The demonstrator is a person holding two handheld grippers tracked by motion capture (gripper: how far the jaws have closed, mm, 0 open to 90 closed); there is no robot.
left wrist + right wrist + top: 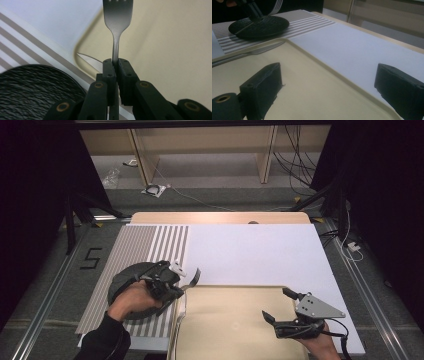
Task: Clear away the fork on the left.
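The fork [117,18] is clamped by its handle in your left gripper [115,62], tines out over the beige tray's [235,320] left rim, near its far-left corner. A knife [249,53] lies along that rim. The black plate [32,90] sits just beside it on the striped mat [150,240]. Your right gripper [277,305] hangs with its jaws wide apart over the tray's right half.

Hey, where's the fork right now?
In the high view the fork is left of centre, clamped in the left gripper above the tray's far-left corner, beside the black plate.
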